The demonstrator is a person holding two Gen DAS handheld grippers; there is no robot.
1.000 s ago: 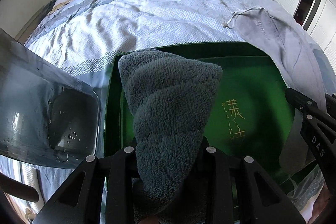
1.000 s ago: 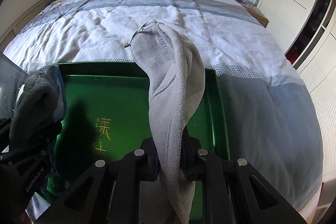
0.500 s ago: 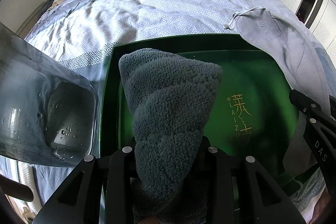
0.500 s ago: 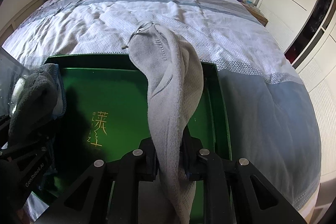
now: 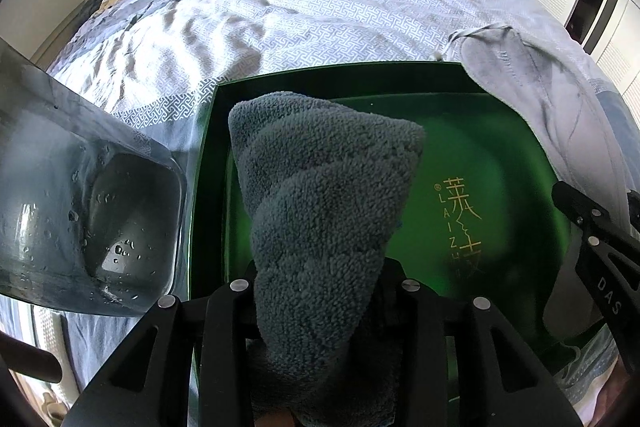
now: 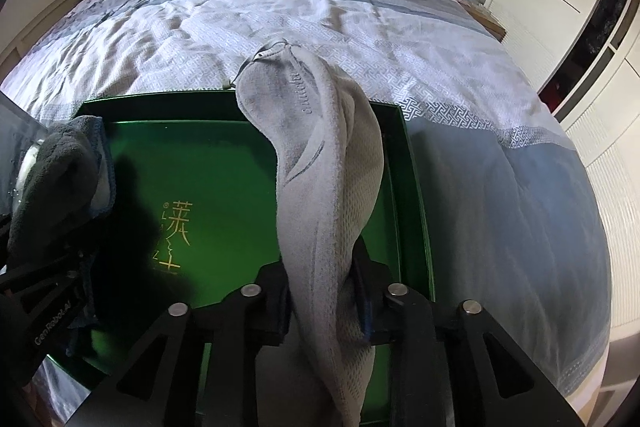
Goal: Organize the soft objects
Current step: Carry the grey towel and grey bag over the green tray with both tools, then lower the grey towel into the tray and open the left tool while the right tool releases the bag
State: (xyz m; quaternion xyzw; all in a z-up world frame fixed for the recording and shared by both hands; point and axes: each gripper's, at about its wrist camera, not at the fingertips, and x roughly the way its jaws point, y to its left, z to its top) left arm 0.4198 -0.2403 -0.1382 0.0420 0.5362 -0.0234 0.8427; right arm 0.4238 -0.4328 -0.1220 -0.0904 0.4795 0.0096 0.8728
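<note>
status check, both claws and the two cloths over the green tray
Left claw easing open, dark fluffy cloth between its jaws. Right claw just opening, light grey cloth between its jaws, draped over green tray. Nothing blocking.

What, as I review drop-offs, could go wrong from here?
The right gripper has just been opening its jaws with the light grey towel between them; its end hangs over the green tray rim onto the bedspread, so it may settle half outside. The dark grey towel, bunched by the tray's left wall, could topple toward the clear container.
</note>
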